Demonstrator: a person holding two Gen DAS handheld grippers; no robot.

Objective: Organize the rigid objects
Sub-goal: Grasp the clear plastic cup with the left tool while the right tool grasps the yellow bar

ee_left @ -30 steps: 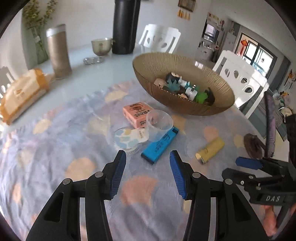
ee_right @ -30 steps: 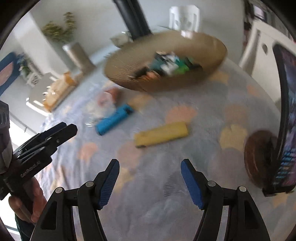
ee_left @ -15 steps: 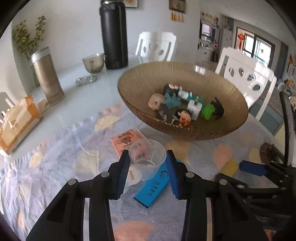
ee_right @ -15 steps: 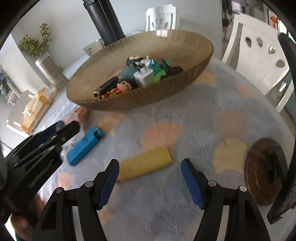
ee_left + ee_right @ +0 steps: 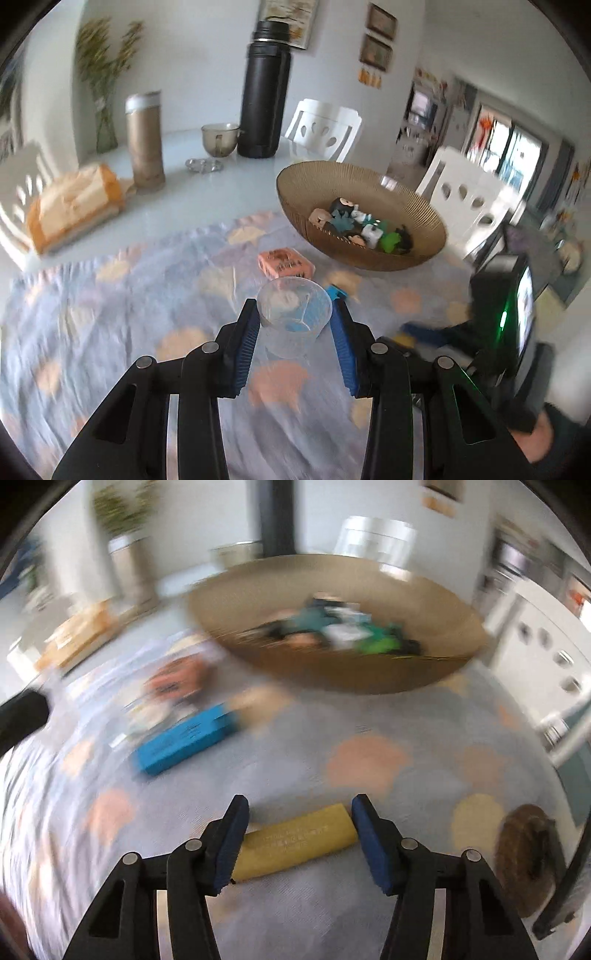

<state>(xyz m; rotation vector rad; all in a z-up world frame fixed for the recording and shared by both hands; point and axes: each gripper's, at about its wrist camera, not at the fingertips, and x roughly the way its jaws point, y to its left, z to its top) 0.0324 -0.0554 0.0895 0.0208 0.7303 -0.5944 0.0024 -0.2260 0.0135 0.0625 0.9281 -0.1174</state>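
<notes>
Clear cup (image 5: 293, 314) now lifted, clamped in left tongs (image 5: 295, 345) | right tongs (image 5: 297, 840) wide, straddling yellow tube (image 5: 295, 843)

Home dining room; white chairs (image 5: 322, 127) round a clothed desk (image 5: 110, 295); flask (image 5: 264, 92), vase (image 5: 105, 122), framed pictures (image 5: 378, 38) on wall.

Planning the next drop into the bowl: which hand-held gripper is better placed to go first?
Left, probably. The left hand-held gripper already has the clear plastic cup between its pads, seemingly raised, with the bowl ahead. The right hand-held gripper only straddles the yellow tube, jaws open.
</notes>
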